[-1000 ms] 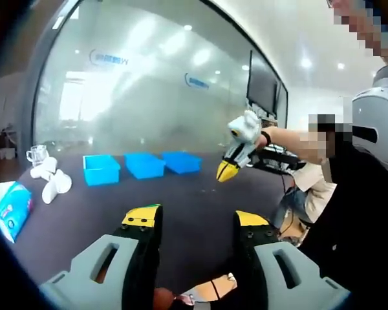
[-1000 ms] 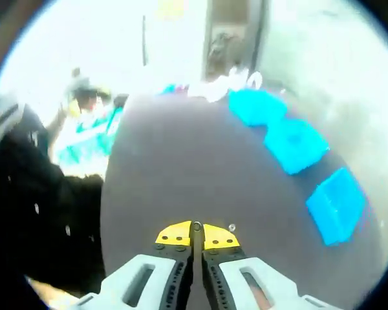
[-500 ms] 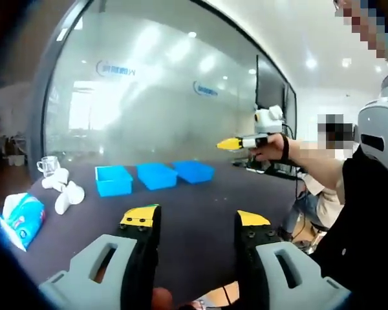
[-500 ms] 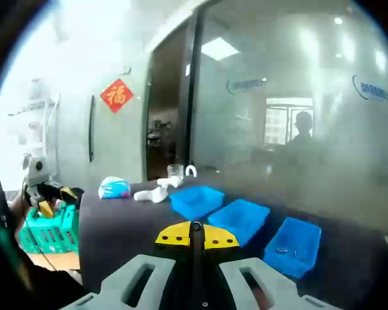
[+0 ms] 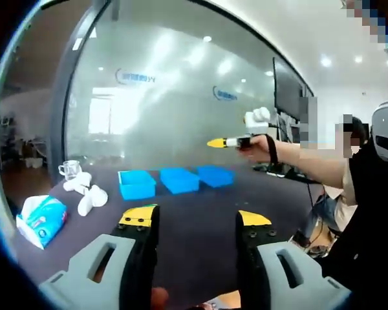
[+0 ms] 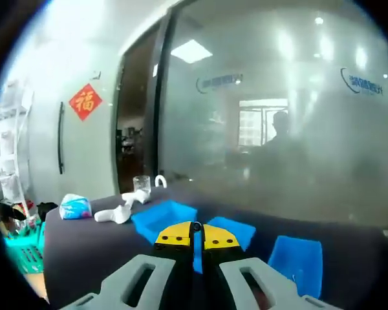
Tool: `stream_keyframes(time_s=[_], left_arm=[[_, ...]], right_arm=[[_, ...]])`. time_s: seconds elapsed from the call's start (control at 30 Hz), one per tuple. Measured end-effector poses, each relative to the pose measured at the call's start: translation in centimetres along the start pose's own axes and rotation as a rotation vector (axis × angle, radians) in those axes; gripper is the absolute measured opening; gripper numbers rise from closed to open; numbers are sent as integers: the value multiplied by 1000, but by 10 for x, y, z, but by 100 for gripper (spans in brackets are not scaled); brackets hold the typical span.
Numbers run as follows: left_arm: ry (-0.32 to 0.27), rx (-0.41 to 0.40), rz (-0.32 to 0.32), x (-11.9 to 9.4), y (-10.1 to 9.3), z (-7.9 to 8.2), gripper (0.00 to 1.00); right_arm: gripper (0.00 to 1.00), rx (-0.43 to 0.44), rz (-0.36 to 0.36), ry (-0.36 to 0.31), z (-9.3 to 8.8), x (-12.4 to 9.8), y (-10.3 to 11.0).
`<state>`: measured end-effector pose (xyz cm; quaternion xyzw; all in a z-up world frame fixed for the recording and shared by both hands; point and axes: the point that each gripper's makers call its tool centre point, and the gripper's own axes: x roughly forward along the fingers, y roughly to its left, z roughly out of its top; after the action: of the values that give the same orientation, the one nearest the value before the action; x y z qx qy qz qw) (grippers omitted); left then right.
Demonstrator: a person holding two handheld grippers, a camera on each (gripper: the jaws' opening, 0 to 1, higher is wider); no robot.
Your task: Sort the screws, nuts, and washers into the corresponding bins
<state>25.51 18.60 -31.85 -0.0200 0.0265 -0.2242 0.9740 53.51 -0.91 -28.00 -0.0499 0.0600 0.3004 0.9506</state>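
A: Three blue bins (image 5: 179, 180) sit in a row on the dark worktop (image 5: 200, 216), seen beyond the left tool (image 5: 193, 221). How far along does the sorting look?

B: Hard to judge. No screws, nuts or washers can be made out on the worktop in either view, and the bins' contents are hidden by their walls or too small to tell. My guess is that a piece is on its way to a bin, but that is only a guess.

A: And the tools?

B: The left one stands with its jaws wide apart and nothing between them. The right tool (image 6: 195, 236) has its yellow tips pressed together above the bins (image 6: 227, 236) (a thin dark sliver shows at the seam, but I cannot tell whether that is hardware).

A: In the left gripper view, which way does the right tool (image 5: 227, 142) point?

B: It is held high over the worktop, long axis roughly level, its tip aimed to the picture's left above the bin row.

A: Anything else on the worktop?

B: A tissue pack (image 5: 41, 220), a white heap (image 5: 85, 192) and a clear cup (image 5: 70, 169), well apart from the bins.
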Motion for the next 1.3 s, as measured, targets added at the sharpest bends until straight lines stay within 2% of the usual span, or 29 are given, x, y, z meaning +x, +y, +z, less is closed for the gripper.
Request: stream_keyframes(time_s=[0.23, 0.47, 0.63, 0.7, 0.8, 0.83, 1.1, 1.3], left_arm=[[-11, -5, 53, -7, 13, 0, 45], [-17, -16, 71, -11, 18, 0, 45], [-19, -23, 66, -11, 17, -1, 45], [-19, -26, 63, -11, 16, -1, 45], [-19, -33, 52, -11, 15, -2, 45], [-19, -34, 49, -11, 14, -2, 45], [-17, -47, 12, -7, 6, -2, 45], [-15, -52, -31, -2, -4, -1, 45]], right_arm=[[2, -28, -44, 74, -11, 55, -5], [2, -23, -89, 122, -24, 90, -17], [3, 21, -105, 138, -31, 103, -25], [4, 15, -125, 136, -33, 102, -28], [20, 13, -117, 134, -35, 101, -28], [22, 8, -113, 131, -35, 99, -27], [22, -27, -85, 109, -32, 75, -24], [22, -36, -40, 85, -29, 41, -18]])
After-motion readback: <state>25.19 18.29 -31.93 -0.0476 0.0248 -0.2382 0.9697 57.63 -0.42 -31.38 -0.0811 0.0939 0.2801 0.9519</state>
